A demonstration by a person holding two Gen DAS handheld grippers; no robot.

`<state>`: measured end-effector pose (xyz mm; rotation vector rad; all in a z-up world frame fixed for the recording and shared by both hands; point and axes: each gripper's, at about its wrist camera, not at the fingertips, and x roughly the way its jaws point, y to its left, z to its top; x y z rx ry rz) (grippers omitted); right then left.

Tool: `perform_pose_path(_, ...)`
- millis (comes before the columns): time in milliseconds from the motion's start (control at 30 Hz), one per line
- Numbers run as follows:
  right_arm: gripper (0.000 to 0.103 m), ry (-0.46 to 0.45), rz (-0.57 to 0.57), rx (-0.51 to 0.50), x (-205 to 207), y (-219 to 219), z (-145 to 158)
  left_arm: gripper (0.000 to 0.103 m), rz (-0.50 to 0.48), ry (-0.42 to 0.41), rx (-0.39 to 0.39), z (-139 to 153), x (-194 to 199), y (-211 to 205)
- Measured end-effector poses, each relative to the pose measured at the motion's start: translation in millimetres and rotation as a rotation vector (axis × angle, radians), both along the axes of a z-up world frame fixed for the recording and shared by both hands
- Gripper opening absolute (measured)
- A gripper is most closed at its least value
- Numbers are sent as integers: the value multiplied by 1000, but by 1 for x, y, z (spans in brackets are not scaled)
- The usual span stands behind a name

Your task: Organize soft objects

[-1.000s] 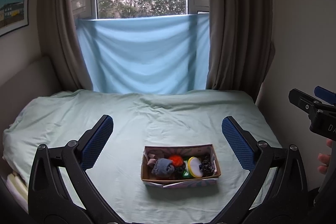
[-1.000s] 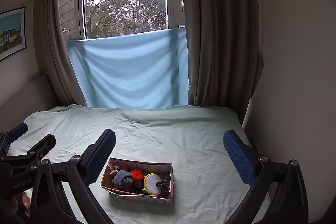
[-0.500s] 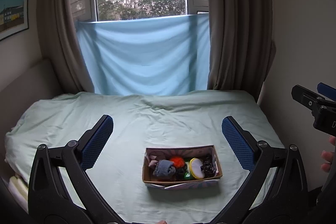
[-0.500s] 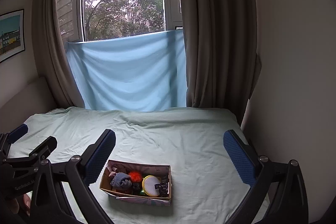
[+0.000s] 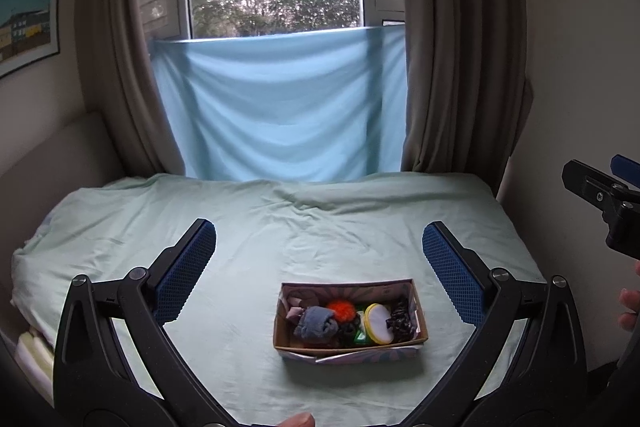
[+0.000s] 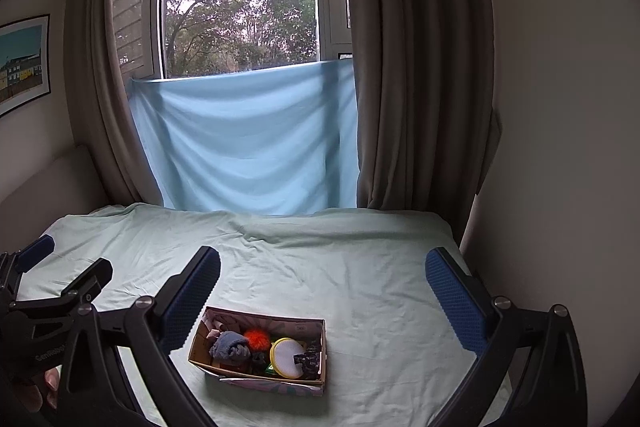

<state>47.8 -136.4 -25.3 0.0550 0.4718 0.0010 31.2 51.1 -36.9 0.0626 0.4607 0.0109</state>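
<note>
Box (image 5: 350,321) of soft items sits on the bed (image 5: 280,239) near its front edge, low centre in the left wrist view, low left of centre in the right wrist view. Left hand-held gripper (image 5: 320,267) spread wide, holding nothing, above and short of the box; right hand-held gripper (image 6: 322,291) also spread wide and empty, box off to its left. Inside, packed touching: grey-blue sock bundle (image 5: 316,323), orange pom-pom (image 5: 342,310), round yellow-rimmed pad (image 5: 378,321), dark patterned piece (image 5: 402,319). Risks, as a judgement: the light cardboard box could slide or tip on the soft sheet if a finger catches its wall; a pinch may grab two items at once; soft things may slip out of a shallow pinch; both grippers reaching in together could collide.
</note>
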Motion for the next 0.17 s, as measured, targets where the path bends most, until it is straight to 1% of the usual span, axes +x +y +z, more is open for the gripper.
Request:
perform_pose_path(133,102,24,6,-6,6,1,-6,103,-4,29,-2,-11,8,-1)
perform_pose_path(167,102,39,6,-6,9,1,-10,103,-4,47,3,-15,13,-2)
